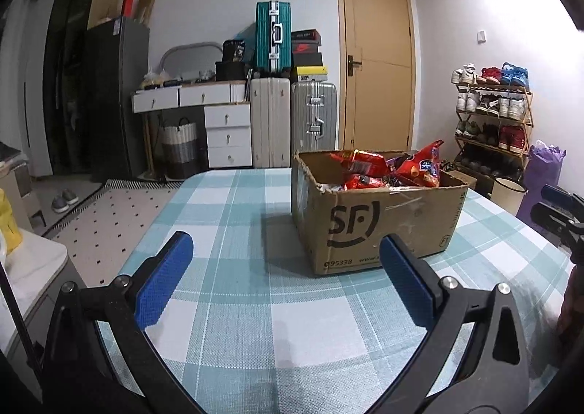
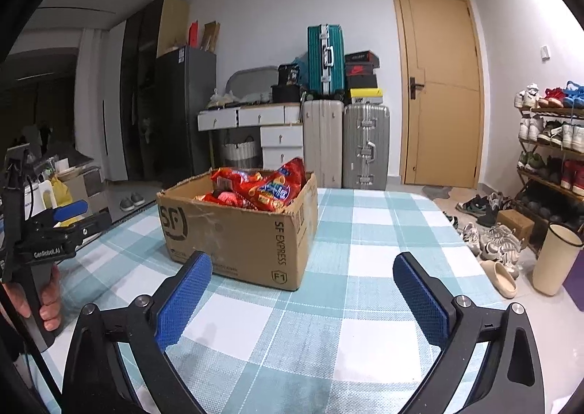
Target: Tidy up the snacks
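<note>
Left wrist view: left gripper (image 1: 286,251) fingers spread wide, nothing between them, above the checked bench (image 1: 233,304). Cardboard box (image 1: 368,228) stands on the bench right of centre, just beyond the right-hand blue pad; red snack bags (image 1: 368,167) heaped inside, one red-and-blue bag (image 1: 423,166) poking above the rim.

Right wrist view: a hand (image 2: 49,299) at the left edge grips the left gripper's handle. Box left of centre, beyond the left-hand pad. Right gripper (image 2: 303,266) fingers spread wide, empty, over bare bench. Shoe rack (image 2: 551,155) at far right.
</note>
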`<state>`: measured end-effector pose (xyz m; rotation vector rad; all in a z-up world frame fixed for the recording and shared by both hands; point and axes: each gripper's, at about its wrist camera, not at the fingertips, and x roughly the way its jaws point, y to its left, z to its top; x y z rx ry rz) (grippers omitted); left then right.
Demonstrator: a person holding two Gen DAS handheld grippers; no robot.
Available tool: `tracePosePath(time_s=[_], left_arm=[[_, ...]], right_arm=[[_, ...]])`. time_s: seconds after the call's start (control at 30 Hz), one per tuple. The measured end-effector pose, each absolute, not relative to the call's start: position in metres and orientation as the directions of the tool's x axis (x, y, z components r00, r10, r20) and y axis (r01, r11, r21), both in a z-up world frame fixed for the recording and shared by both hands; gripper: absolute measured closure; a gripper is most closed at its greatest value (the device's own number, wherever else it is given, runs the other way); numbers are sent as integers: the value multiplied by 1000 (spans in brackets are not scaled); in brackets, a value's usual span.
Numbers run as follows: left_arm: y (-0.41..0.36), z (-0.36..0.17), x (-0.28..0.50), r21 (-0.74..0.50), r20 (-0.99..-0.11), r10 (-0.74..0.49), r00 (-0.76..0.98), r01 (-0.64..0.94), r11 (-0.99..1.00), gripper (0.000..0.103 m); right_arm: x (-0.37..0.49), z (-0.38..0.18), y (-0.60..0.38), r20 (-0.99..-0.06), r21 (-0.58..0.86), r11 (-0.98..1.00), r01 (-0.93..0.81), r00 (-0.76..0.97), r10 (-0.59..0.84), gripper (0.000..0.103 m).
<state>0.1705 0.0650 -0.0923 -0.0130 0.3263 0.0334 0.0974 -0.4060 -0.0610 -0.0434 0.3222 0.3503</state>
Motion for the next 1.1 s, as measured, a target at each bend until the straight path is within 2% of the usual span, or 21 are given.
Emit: tracePosePath(time_s=[1.1], left_arm=[[65,-92,166,-6,-306,35,952,-38,999,1]], right_arm=[[96,-63,-403,-316,-3,937,-349,889,330,1]])
